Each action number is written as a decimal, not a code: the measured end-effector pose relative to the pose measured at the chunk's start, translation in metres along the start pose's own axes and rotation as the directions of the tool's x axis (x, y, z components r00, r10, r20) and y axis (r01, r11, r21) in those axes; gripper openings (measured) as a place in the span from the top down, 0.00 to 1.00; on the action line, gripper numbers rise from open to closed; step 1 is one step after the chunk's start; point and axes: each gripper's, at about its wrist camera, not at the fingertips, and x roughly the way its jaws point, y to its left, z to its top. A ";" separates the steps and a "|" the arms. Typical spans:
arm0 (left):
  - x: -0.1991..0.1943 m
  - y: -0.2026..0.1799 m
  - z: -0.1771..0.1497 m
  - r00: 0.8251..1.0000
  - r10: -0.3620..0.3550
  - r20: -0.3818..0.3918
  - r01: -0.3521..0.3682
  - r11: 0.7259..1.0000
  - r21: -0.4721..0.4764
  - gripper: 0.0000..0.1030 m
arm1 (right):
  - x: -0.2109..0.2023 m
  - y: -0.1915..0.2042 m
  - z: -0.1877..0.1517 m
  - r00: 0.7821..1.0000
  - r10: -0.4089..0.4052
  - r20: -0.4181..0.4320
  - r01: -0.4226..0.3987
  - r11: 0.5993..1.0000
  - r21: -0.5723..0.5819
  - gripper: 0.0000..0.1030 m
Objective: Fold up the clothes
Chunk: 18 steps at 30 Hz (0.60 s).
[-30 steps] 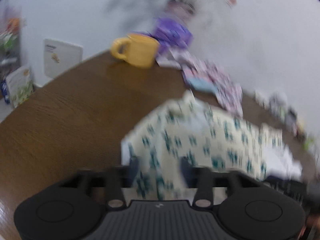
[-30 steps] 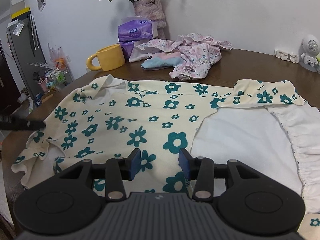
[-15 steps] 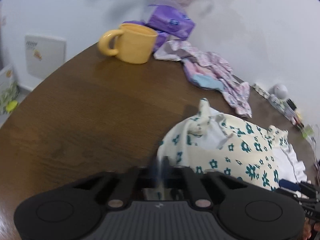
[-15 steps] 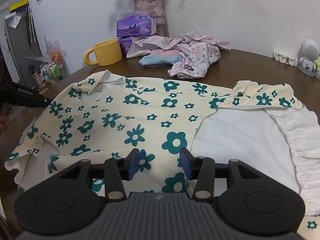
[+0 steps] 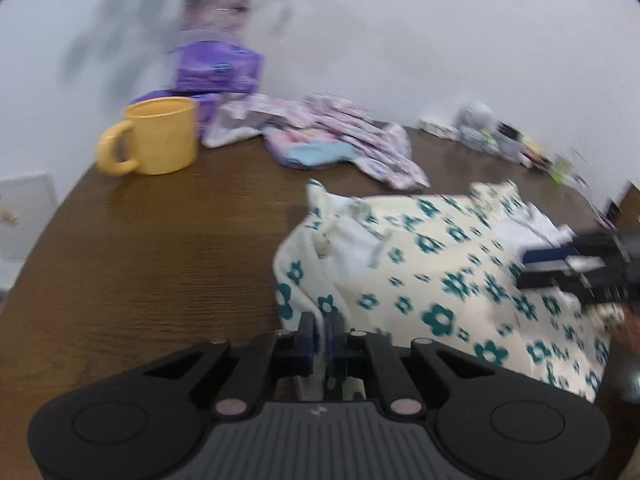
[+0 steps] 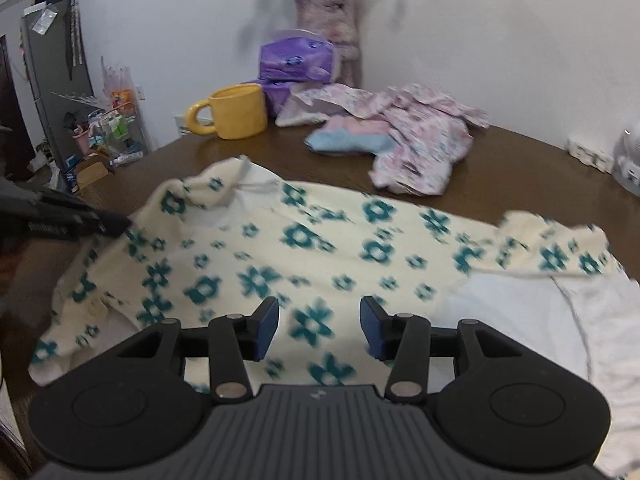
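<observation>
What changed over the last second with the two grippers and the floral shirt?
The left gripper closed on the edge of the floral shirt and has lifted that side, bunching it inward. The right gripper stayed open above the shirt, gripping nothing. The yellow mug and pink clothes pile stayed put.

No legible text. Lettering on the black left hand-held gripper is blurred; purple tissue pack logo is unreadable too.
</observation>
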 end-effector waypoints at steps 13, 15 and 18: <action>0.012 -0.005 -0.001 0.991 -0.128 -0.034 0.131 0.986 0.100 0.95 | 0.093 0.055 0.073 0.965 0.256 -0.062 -0.246 0.961 0.128 0.68; 0.010 0.000 0.000 0.990 -0.136 -0.030 0.138 0.988 0.074 0.92 | 0.106 0.052 0.071 0.962 0.261 -0.077 -0.245 0.955 0.168 0.80; 0.001 0.017 0.005 0.985 -0.172 -0.009 0.172 0.985 -0.009 0.77 | 0.112 0.045 0.064 0.949 0.309 -0.064 -0.287 0.930 0.231 0.91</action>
